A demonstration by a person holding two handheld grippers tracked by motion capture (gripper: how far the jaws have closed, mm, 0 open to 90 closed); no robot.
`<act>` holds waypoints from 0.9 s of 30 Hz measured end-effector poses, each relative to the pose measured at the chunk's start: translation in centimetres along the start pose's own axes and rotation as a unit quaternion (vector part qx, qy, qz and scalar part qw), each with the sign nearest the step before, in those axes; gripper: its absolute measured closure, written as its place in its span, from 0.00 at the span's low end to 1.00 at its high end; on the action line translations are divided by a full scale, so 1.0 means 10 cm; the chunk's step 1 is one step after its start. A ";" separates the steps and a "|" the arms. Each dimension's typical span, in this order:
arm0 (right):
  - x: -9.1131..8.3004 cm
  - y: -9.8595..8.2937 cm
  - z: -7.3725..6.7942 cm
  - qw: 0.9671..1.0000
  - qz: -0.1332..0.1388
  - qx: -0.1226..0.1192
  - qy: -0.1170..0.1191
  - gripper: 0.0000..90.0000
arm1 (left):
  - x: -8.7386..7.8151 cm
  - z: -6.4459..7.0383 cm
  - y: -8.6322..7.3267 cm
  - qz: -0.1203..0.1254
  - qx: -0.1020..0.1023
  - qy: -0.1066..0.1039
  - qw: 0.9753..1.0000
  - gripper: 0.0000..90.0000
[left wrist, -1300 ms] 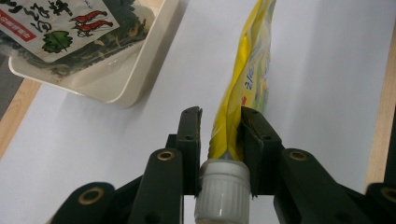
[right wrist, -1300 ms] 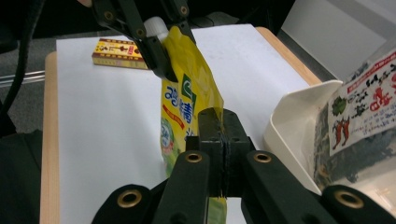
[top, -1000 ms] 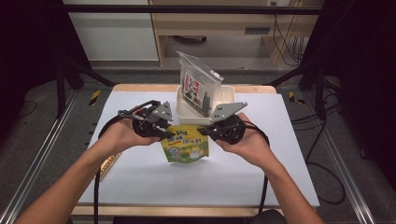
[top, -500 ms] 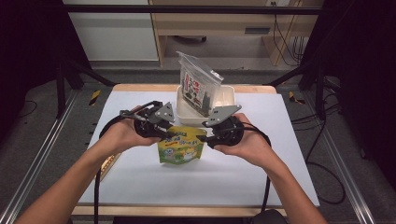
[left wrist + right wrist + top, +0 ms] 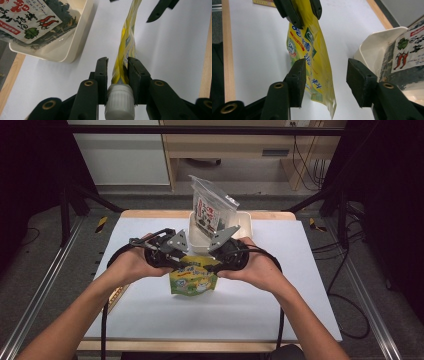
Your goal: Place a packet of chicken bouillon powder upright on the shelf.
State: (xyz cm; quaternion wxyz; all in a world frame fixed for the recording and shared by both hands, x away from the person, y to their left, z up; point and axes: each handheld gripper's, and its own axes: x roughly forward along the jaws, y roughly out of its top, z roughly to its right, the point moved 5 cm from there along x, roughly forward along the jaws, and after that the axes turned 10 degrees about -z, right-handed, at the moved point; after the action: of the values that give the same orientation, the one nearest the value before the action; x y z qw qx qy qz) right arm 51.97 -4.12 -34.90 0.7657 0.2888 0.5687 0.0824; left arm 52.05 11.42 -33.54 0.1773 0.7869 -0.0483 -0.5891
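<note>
Handover in progress — left claw (image 5: 117,72) pinches the yellow-green spouted drink pouch (image 5: 194,277) near its white cap; right claw (image 5: 325,82) gapes around its edge — closing comes next.

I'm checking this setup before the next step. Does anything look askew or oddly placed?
The clear snack bag stands tilted in the white tray, sticking well above its rim rather than lying inside. The yellow pouch hangs off the table, clamped at its capped spout by the left gripper. Nothing looks spilled.

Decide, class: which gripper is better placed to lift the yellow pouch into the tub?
Left. The left gripper is shut on the pouch by its cap; the right gripper is open around it, beside the tub.
</note>
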 end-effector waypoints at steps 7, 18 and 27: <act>0.15 0.03 0.00 0.999 -0.034 -0.004 0.013 0.80 | 0.00 0.00 0.00 0.003 0.003 0.001 1.000 0.78; 0.02 0.00 0.02 0.998 -0.064 0.016 0.024 1.00 | -0.12 -0.04 -0.09 0.066 -0.042 0.026 0.997 0.38; -0.48 -0.32 0.21 0.994 -0.055 0.099 -0.002 1.00 | 0.04 0.00 -0.36 0.072 -0.108 0.056 0.990 0.13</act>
State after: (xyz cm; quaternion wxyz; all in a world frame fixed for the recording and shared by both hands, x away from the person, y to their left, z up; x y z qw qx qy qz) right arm 51.66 -9.69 -32.30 0.7378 0.3311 0.5879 -0.0169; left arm 51.66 14.61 -35.14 0.3056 0.7893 -0.0315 -0.5315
